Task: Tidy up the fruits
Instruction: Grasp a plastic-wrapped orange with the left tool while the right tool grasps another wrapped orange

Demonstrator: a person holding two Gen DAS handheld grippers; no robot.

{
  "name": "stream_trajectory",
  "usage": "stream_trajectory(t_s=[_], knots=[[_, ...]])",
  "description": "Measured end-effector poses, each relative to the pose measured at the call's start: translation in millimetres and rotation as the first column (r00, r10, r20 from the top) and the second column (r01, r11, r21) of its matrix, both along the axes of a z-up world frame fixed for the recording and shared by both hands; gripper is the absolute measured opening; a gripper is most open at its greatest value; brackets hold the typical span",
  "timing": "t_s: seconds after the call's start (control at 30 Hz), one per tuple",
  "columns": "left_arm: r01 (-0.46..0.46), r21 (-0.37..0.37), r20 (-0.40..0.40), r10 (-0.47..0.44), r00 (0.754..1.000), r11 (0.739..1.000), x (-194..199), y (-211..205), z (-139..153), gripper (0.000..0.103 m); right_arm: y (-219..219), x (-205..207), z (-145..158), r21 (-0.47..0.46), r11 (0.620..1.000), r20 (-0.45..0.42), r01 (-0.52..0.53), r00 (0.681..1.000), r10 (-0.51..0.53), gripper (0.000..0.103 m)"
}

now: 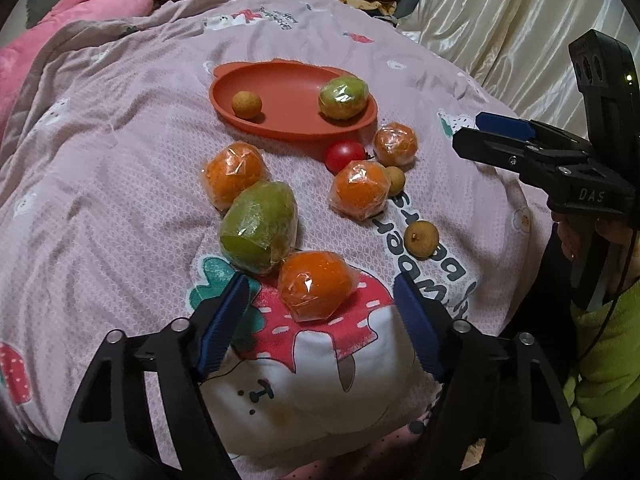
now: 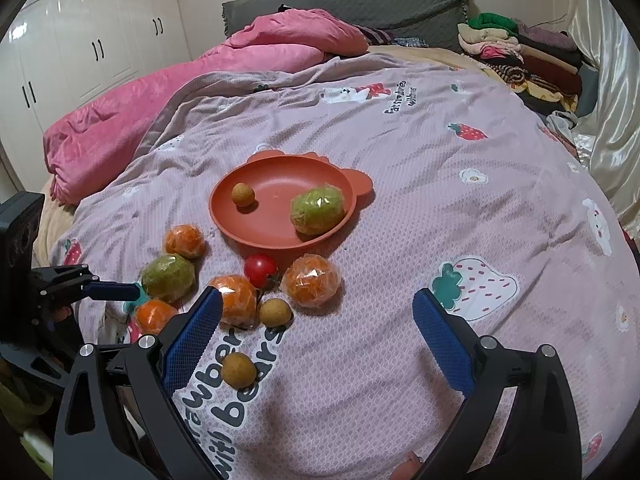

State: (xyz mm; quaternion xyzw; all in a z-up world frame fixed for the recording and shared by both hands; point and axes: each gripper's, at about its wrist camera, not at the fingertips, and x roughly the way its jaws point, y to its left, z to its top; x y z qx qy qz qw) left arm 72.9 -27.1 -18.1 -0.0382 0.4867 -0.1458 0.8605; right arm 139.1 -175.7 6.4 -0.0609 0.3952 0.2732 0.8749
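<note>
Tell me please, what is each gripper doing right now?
Left gripper: open, a wrapped orange between its jaws, not gripped.
Right gripper: open, holding nothing.

Glossy film wraps the orange [image 1: 316,285]; waffle-textured cloth blanket [image 1: 120,184].

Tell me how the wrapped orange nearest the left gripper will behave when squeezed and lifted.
The orange is round, so it may roll on the soft blanket if nudged. Its shiny plastic wrap looks slick and crinkly, so the pads could slip. It probably feels firm.
</note>
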Motion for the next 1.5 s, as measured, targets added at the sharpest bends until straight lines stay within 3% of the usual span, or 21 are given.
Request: stream_trajectory(t_s=[0.33,0.63,0.83,1.13,1.2,1.5], knots=[[-0.004,0.014,-0.036,0.005,0.999,1.000,9.2,-2.7,-13.8,0.055,6.4,15.8,-15.4,-0.023,0.999,-0.027,-0.034,0.999,0.034,0.094],[-0.014,0.035,-0.038,0.016,0.999,0.999,12.3,-2.2,-17.9,0.047,22.3,35.3,-38.3,-0.066,0.993,-0.076,-0.099,0.993,0.094,0.058],[-0.016,0.062,-0.033,0.018,0.999,0.998,12.0,-3.7,-18.4,0.041,32.1,40.7,-44.4,-0.066,0.988,-0.083,-0.140,0.988,0.134,0.045],[-0.011,0.058,-0.030,0.013,0.999,0.998,11.7,-3.3,-19.2,0.037,24.3,41.2,-45.1,-0.016,0.992,-0.089,-0.124,0.988,0.123,0.044],[-0.007,0.046,-0.032,0.009,0.999,0.999,11.8,-2.1,-18.5,0.031,19.9,38.8,-42.4,0.001,0.993,-0.086,-0.117,0.989,0.117,0.044],[-0.002,0.010,-0.026,0.002,1.000,1.000,6.7,-1.4,-10.4,0.030,5.5,34.3,-33.3,0.054,0.994,-0.073,-0.091,0.993,0.095,0.044]])
